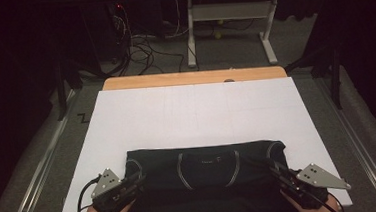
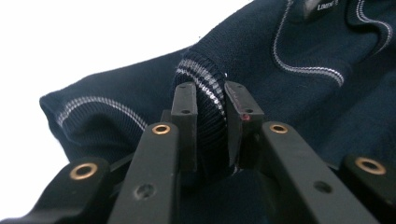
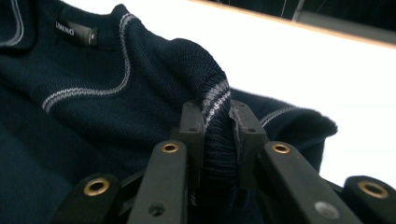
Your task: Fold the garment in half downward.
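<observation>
High view: navy sweater (image 1: 205, 165) with pale stitched seams lies folded on the desk (image 1: 196, 115); left hand-held gripper (image 1: 131, 182) and right hand-held gripper (image 1: 280, 172) each clamp its striped ribbed edge.

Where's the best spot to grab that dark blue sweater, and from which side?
By the ribbed, striped hem band at each near corner, coming in from the person's edge of the table. The navy sweater lies folded with that thick band bunched there, giving firm bulk to pinch. Both the left gripper and right gripper already have their jaws clamped on it.
</observation>
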The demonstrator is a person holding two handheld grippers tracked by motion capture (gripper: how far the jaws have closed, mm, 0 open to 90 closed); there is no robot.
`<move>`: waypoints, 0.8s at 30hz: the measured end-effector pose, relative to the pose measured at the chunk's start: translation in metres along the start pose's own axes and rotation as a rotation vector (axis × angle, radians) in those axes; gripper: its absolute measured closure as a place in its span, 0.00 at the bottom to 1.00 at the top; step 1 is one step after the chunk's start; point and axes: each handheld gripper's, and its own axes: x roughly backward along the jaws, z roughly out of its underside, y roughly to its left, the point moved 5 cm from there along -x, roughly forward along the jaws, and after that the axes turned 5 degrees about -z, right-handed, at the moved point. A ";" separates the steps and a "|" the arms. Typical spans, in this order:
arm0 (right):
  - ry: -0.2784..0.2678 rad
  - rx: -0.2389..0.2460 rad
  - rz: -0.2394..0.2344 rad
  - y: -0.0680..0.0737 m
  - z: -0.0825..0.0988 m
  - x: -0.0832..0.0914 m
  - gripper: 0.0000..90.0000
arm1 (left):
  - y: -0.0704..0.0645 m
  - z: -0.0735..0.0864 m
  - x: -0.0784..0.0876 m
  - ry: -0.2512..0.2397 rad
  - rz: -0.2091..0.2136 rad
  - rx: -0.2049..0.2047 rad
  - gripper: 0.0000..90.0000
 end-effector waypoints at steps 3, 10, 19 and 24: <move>0.073 -0.012 -0.007 -0.002 0.010 -0.010 0.86 | 0.002 0.008 -0.010 0.067 -0.010 -0.006 0.79; 0.222 0.018 0.017 -0.007 0.027 -0.031 0.81 | 0.009 0.019 -0.034 0.141 -0.041 -0.006 0.72; 0.169 -0.038 0.000 -0.012 0.025 -0.029 0.62 | 0.019 0.013 -0.025 0.102 -0.098 0.073 0.35; 0.115 -0.090 0.018 -0.026 0.022 -0.022 0.50 | 0.036 0.007 -0.015 0.042 -0.130 0.130 0.29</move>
